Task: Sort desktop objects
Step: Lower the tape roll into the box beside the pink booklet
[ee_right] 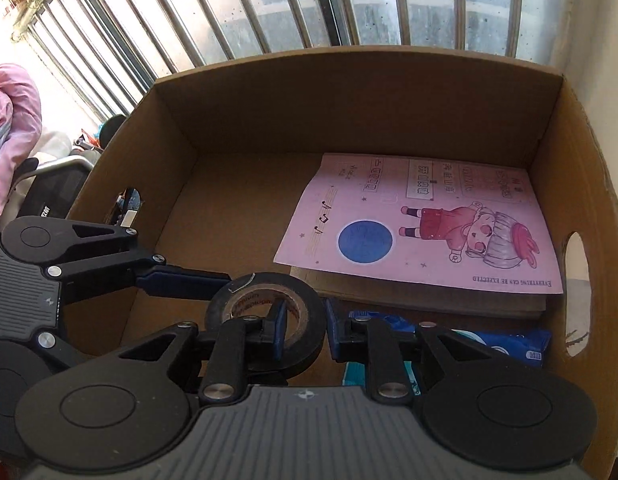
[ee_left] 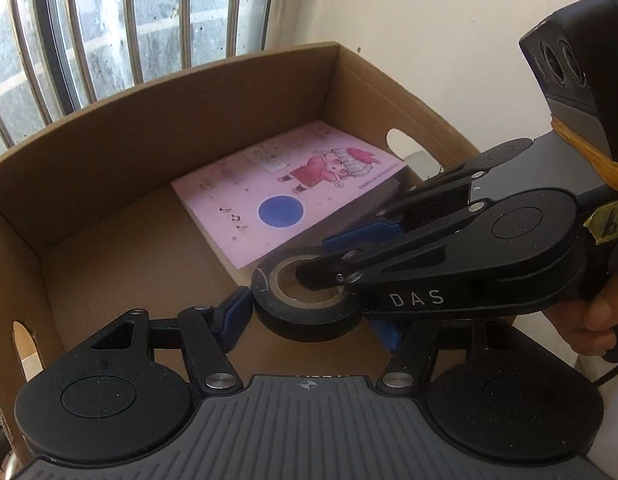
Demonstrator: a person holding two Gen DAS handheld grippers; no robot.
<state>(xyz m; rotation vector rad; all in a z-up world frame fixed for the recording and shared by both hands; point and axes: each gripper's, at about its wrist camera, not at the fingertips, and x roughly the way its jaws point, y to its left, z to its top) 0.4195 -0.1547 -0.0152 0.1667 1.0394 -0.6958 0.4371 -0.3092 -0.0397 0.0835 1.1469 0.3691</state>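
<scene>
Both hand-held grippers are on one black tape roll, hanging over the open cardboard box near its front edge, not yet down on the box floor.

Left hand-held gripper — blue pads straddle the roll's outside, one pad touching the left wall of the roll, the other mostly hidden behind the right gripper's body. Reads as clamped across the roll's full width, though I can't confirm the far pad's contact.

Right hand-held gripper — one finger pokes through the core, the other sits outside, pinching the ring wall. Jaws nearly together, clamped on the tape's wall.

Already in the box: a pink notebook flat on what looks like a brown pad at the right, a blue packet near the front right corner. The left half of the floor is bare cardboard.

Handling, my read: the roll is light, stiff, won't crush. The outer face is smooth vinyl, so a grip across the width could slip or let it pivot; the through-core pinch is the safer hold. It will roll if dropped on edge — better set flat on the bare floor at left. One gripper should let go first, or they fight each other.
</scene>
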